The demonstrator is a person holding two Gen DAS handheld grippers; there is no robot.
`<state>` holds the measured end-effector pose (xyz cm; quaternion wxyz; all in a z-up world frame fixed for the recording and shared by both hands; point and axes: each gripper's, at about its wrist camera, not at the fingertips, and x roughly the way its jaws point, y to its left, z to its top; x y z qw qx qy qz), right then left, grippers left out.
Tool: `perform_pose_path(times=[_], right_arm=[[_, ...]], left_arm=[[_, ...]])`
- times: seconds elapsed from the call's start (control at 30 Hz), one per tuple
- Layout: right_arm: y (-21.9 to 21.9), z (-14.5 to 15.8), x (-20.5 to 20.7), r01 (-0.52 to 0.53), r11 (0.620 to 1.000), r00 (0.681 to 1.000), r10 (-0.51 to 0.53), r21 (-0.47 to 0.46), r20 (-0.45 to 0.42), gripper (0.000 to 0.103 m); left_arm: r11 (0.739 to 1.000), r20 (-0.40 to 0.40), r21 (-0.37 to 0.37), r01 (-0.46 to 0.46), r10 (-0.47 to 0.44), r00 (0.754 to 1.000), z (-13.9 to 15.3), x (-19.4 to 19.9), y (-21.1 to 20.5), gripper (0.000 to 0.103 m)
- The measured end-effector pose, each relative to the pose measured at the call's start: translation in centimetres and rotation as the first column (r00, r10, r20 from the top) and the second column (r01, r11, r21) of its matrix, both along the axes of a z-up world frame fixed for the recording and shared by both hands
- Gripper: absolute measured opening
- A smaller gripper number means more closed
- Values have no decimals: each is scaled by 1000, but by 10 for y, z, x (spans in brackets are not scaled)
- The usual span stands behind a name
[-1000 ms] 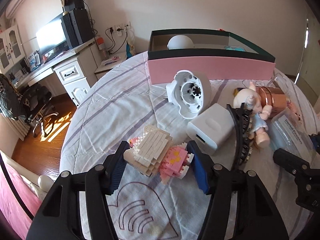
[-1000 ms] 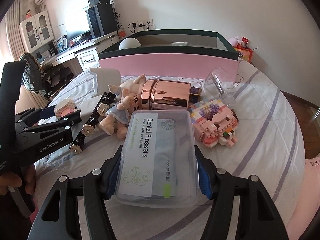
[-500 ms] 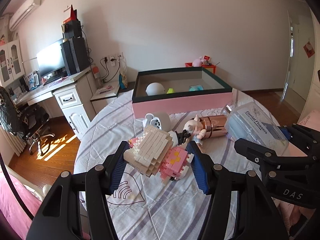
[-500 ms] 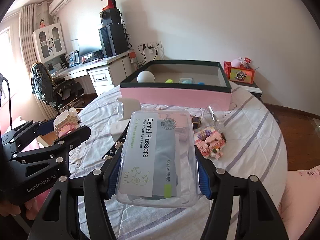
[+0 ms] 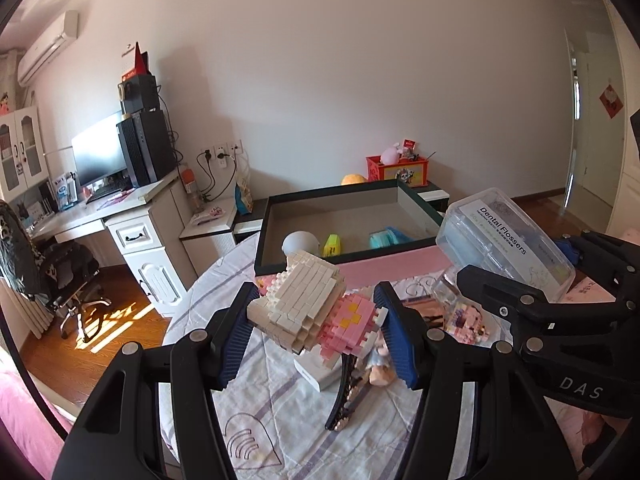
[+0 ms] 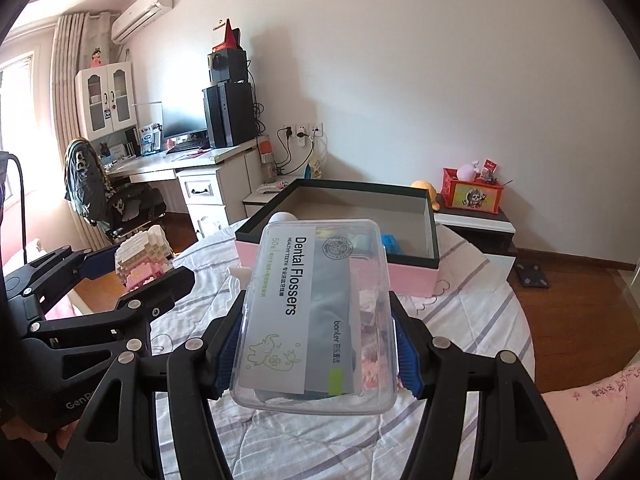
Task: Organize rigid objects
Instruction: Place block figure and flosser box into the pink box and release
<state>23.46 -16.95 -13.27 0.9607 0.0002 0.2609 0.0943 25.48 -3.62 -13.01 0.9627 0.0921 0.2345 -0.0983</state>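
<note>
My left gripper (image 5: 316,332) is shut on a cream and pink block figure (image 5: 308,312) and holds it high above the round table. It also shows in the right wrist view (image 6: 142,260). My right gripper (image 6: 314,344) is shut on a clear dental flossers box (image 6: 316,320), also lifted; that box shows in the left wrist view (image 5: 504,240). The pink box with a dark rim (image 5: 400,260) stands at the table's far side and holds a white ball (image 5: 300,242), a yellow item (image 5: 333,245) and a teal item (image 5: 386,238).
On the striped tablecloth (image 5: 280,408) below lie a black hair clip (image 5: 346,404), a white charger (image 5: 320,372), a small doll (image 5: 380,368) and a second pink block figure (image 5: 466,320). A desk with monitor (image 5: 100,156) stands at left.
Both grippers have risen from the table with their objects over the last second and moved toward the pink box, so its inside now shows.
</note>
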Motion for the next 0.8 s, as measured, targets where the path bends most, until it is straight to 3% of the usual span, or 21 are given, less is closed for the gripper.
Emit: perform_pose_path(times=[0.33,0.57,0.8], right_arm=[[-7,23,89,21,996,999,-18,-88,33,64],[-14,6,173,33,991,998,-39,-130,-42,64],[-16,-32,235,33,982,986,-63,-184,-156,64]], left_arm=[[998,22,65,-16,14,1000,14,108,-25,61],[997,-106,75,-15,23,994,-18,201,-36,61],[995,-229,98,-20,42,973,-62,258,-41,61]])
